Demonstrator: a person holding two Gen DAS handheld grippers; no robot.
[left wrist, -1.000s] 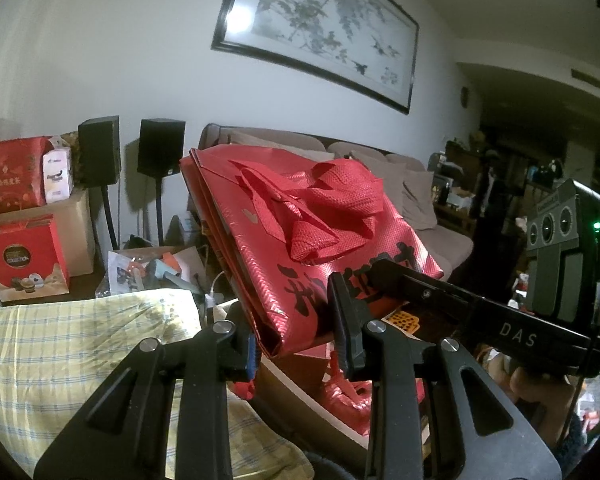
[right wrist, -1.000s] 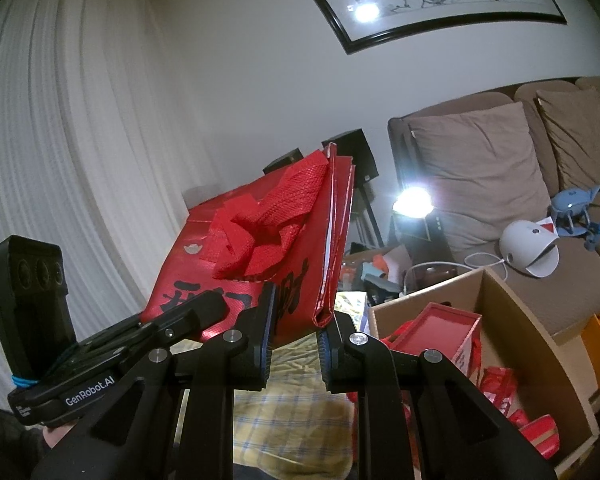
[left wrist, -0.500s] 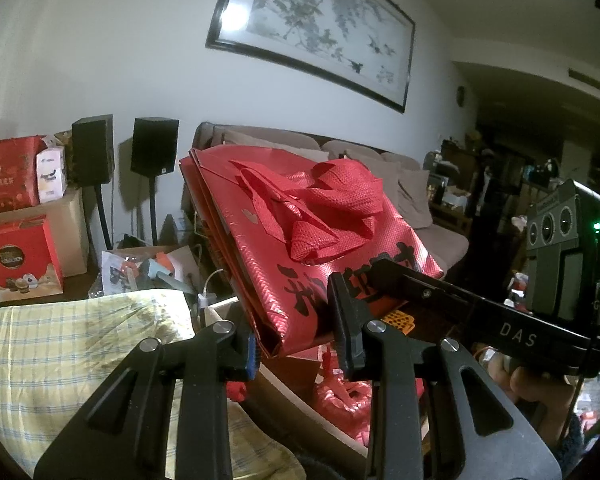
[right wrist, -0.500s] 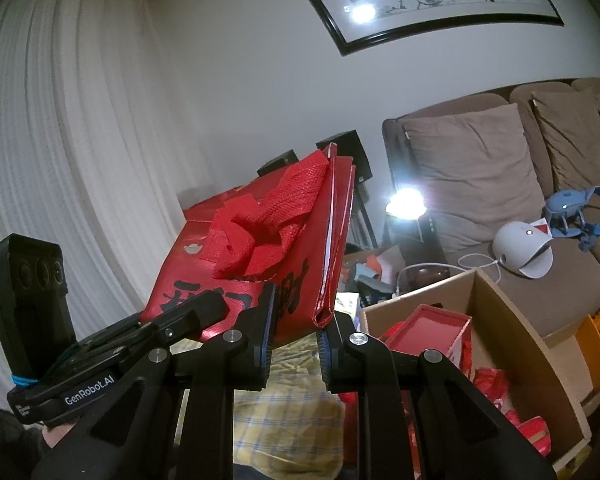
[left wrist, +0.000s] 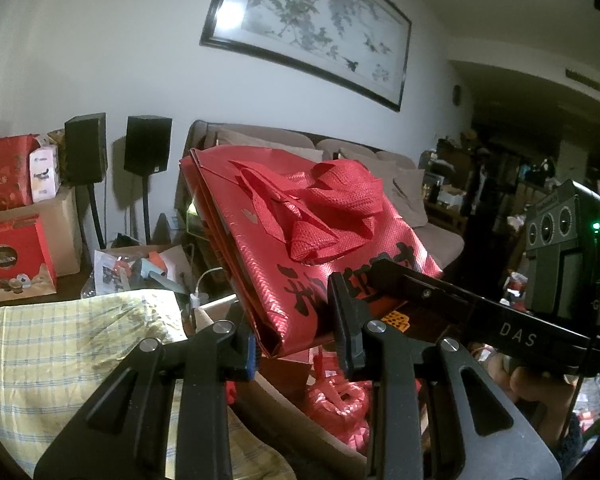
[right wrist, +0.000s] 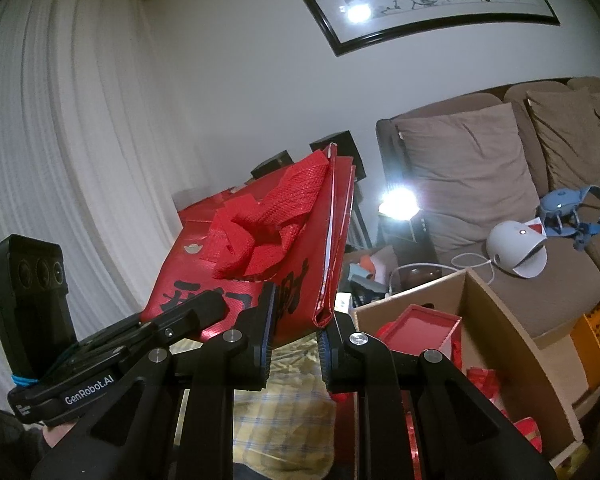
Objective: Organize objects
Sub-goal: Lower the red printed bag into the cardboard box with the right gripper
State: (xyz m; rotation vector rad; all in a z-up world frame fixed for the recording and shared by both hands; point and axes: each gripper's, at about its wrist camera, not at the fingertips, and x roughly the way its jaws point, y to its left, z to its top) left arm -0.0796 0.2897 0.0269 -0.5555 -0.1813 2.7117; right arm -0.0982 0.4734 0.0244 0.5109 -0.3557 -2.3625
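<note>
Above cardboard box (right wrist: 512, 344): both tools pinching red bag (left wrist: 300, 236).

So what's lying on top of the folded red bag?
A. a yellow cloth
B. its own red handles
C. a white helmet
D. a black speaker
B: the red woven handles lie bunched on the flat red bag, which both grippers, left and right, hold up.

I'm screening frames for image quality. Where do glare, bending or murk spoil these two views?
Left wrist view: a lamp reflects as a white patch on the framed painting; the room at right is murky. Right wrist view: the same glare on the glass, plus a blown-out lamp by the sofa; the curtain bows from fisheye bending. The red bag looks sharp in both.
</note>
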